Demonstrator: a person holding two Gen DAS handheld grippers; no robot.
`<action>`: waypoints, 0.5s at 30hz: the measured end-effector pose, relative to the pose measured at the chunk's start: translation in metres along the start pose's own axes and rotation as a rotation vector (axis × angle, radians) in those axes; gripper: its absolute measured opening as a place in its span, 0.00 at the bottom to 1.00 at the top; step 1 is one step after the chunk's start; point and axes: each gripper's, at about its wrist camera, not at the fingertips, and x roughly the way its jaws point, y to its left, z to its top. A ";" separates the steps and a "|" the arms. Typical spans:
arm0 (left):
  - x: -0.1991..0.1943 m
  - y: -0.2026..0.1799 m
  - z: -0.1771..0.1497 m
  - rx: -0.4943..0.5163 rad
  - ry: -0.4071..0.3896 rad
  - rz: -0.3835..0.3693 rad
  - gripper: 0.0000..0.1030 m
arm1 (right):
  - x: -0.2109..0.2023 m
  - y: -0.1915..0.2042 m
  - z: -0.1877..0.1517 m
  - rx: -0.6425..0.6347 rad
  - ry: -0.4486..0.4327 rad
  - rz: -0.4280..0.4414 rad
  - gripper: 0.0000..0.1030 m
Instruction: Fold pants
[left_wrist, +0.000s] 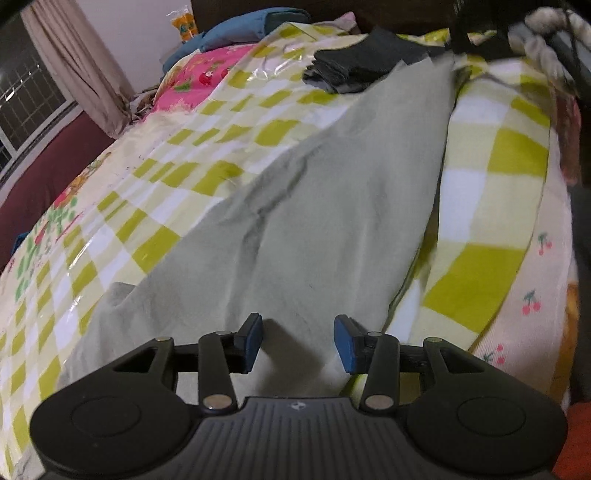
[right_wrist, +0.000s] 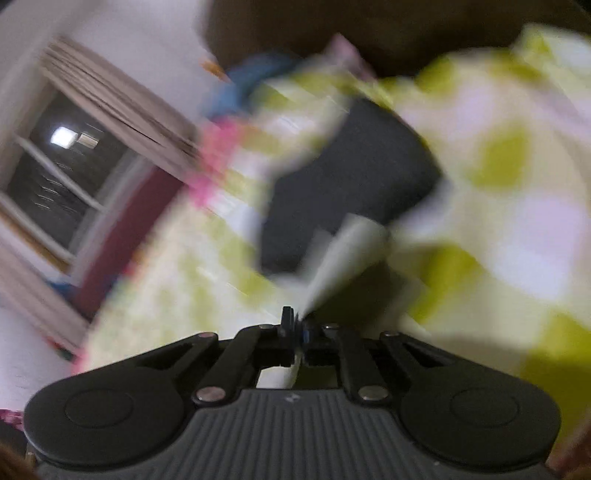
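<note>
Lying wrinkled on glossy checked bedspread — soft grey-green pants, left hand-held gripper released, right hand-held gripper pinching pants hem

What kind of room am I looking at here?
Most likely a bedroom at home: a bed with a checked yellow-green blanket and pale green pants spread on it, a curtained window and a dark headboard behind.

Dim indoor light; heavy motion blur in right wrist view.

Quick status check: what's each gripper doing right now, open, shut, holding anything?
Left gripper: open, empty, just above the pale green pants.
Right gripper: shut on a pale edge of the pants; that view is motion-blurred.
</note>
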 end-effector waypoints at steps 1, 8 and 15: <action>-0.001 -0.001 -0.001 0.004 -0.002 0.004 0.55 | 0.002 -0.010 -0.004 0.042 0.015 -0.014 0.08; -0.004 0.007 -0.008 -0.016 0.008 -0.001 0.58 | -0.025 -0.033 -0.007 0.099 -0.044 -0.014 0.22; -0.006 0.006 -0.010 -0.031 0.003 0.010 0.58 | 0.001 -0.021 0.001 0.114 -0.013 -0.012 0.44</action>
